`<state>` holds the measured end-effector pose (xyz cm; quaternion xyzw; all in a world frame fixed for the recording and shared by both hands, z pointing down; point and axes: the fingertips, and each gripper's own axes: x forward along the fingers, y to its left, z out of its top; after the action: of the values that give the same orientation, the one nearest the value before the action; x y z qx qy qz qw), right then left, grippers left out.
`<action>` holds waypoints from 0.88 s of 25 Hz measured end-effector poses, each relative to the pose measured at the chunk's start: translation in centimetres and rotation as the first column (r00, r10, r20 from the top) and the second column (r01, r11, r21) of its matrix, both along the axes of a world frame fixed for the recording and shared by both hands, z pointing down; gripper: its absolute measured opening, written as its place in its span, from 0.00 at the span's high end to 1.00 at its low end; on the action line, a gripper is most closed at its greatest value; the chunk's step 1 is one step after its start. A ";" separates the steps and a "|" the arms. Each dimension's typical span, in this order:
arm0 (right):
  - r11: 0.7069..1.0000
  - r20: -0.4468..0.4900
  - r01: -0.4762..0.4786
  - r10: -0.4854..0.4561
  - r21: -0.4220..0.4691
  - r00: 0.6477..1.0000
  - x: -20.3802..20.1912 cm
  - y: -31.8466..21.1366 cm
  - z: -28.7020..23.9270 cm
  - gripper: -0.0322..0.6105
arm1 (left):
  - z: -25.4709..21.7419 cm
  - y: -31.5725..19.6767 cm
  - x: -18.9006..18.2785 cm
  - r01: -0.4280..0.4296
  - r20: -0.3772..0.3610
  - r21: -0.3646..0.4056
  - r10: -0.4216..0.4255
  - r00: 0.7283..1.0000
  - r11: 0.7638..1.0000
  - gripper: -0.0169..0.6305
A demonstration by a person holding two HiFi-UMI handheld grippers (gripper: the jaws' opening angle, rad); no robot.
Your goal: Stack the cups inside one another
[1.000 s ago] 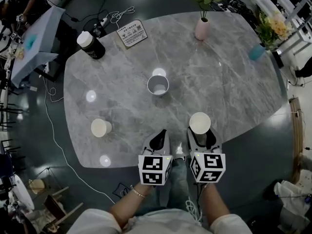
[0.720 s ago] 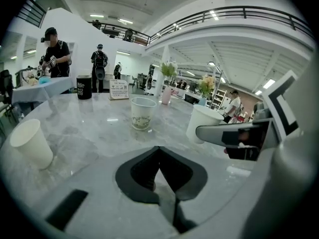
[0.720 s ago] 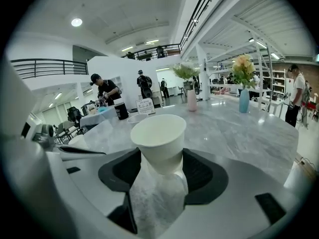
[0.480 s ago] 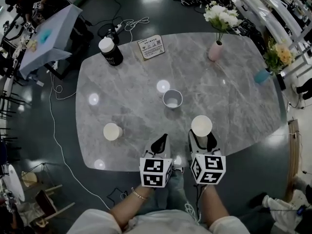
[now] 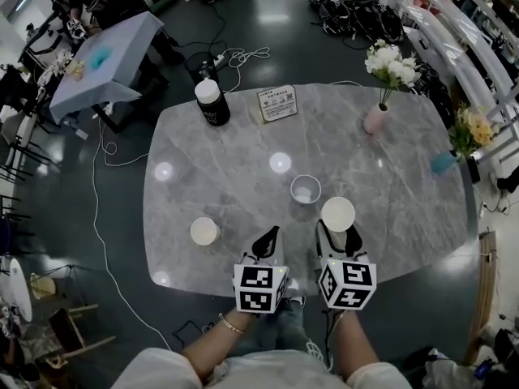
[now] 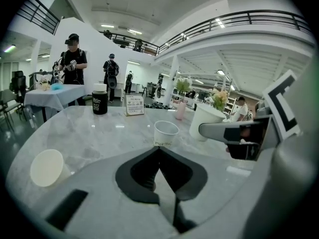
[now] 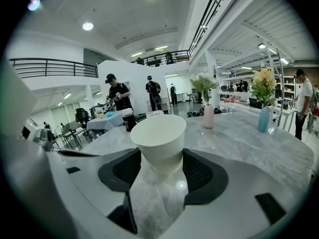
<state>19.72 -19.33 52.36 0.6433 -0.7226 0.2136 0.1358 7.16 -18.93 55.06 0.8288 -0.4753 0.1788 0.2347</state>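
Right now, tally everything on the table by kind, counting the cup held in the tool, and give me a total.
Paper cup: 3, one in the right tool, one mid-table, one at left
Flower vase: 2, pink and blue
Black bottle: 1
Sign card: 1
Total: 7

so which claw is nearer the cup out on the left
Left. The left claw sits just right of that cup; the right claw, holding another cup, is farther right.
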 end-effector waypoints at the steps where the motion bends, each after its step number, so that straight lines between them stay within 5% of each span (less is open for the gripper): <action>1: 1.000 0.002 0.005 -0.005 0.007 1.000 -0.3 -0.4 -0.3 0.58 | -0.1 -0.2 -0.3 0.006 -0.001 0.002 -0.006 1.000 1.000 0.98; 22: 0.995 0.012 0.099 -0.099 0.029 0.995 -4.1 -6.8 -1.4 0.58 | -0.2 -4.1 -1.9 0.025 0.018 0.010 -0.026 1.000 1.000 0.98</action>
<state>15.66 -26.14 51.01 0.6071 -0.7574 0.2008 0.1323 5.27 -23.02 54.87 0.8221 -0.4888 0.1812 0.2287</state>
